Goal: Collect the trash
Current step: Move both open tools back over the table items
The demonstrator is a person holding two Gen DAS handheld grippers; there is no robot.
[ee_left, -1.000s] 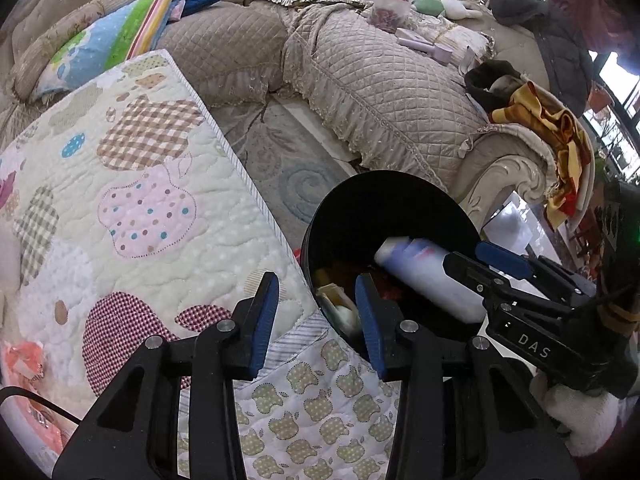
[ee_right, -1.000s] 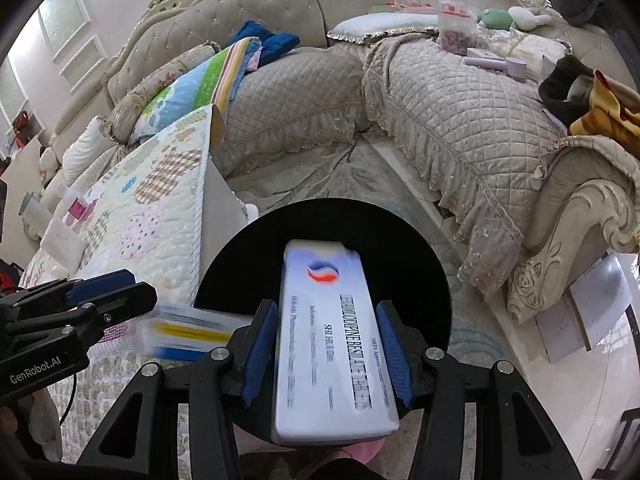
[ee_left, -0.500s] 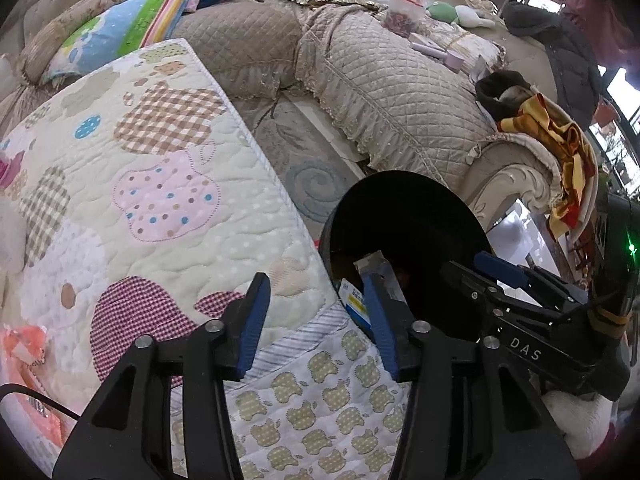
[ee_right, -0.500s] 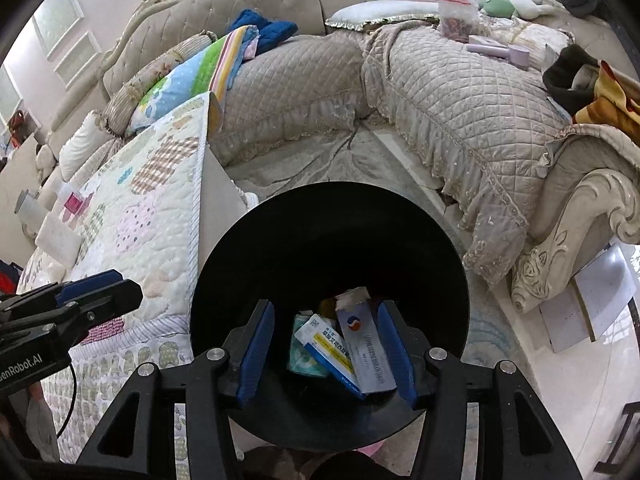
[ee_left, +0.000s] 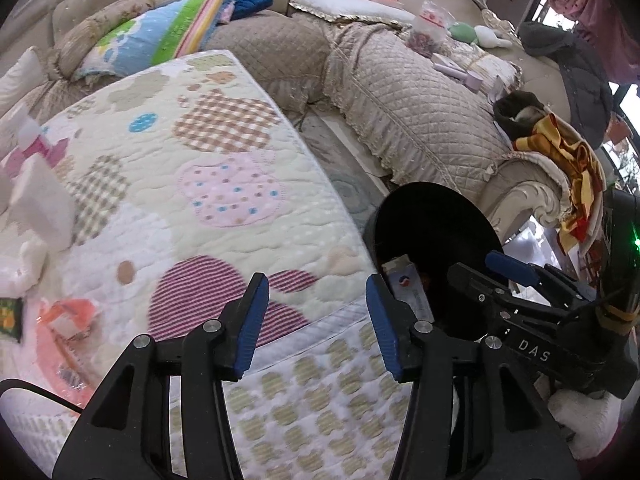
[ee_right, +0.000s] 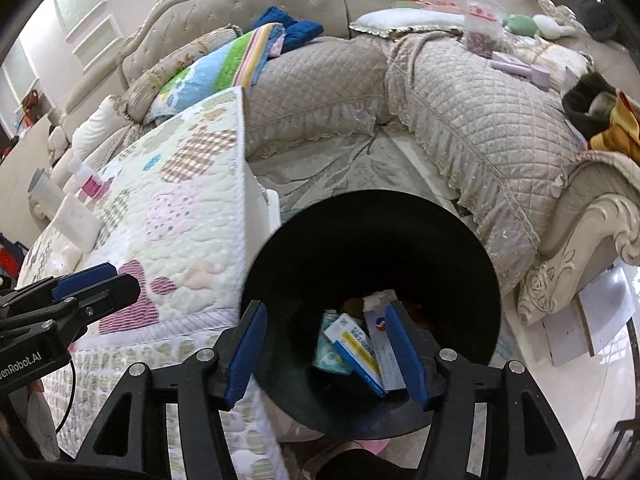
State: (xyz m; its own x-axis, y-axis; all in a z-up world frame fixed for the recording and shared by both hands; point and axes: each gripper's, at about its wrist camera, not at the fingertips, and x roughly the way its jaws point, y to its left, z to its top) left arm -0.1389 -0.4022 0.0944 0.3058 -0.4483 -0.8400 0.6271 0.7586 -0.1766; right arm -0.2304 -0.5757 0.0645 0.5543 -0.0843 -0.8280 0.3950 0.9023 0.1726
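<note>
A black bin (ee_right: 360, 248) stands on the floor beside the quilt-covered table (ee_right: 192, 216). Inside lie a white box with a red-blue logo (ee_right: 385, 346), a blue-and-yellow box (ee_right: 354, 342) and a teal packet (ee_right: 329, 354). My right gripper (ee_right: 326, 344) hovers above the bin's near side, its jaws opening with nothing between them. My left gripper (ee_left: 314, 320) is open and empty over the quilt's near edge, left of the bin (ee_left: 432, 220). An orange plastic wrapper (ee_left: 64, 320) lies on the quilt at the left. The right gripper (ee_left: 508, 276) reaches in over the bin.
A beige quilted sofa (ee_right: 472, 120) curves round behind, with a striped cushion (ee_right: 216, 64), a bag of snacks (ee_right: 482, 28) and clothes (ee_left: 560, 152) on it. White blocks (ee_left: 40, 204) and a pink-capped bottle (ee_right: 90, 184) stand on the quilt's far left. A patterned rug (ee_right: 352, 168) lies between sofa and bin.
The white box left my right gripper and now lies in the bin beside the blue-and-yellow box. Both grippers opened wider. The left one drew away from the bin towards the quilt.
</note>
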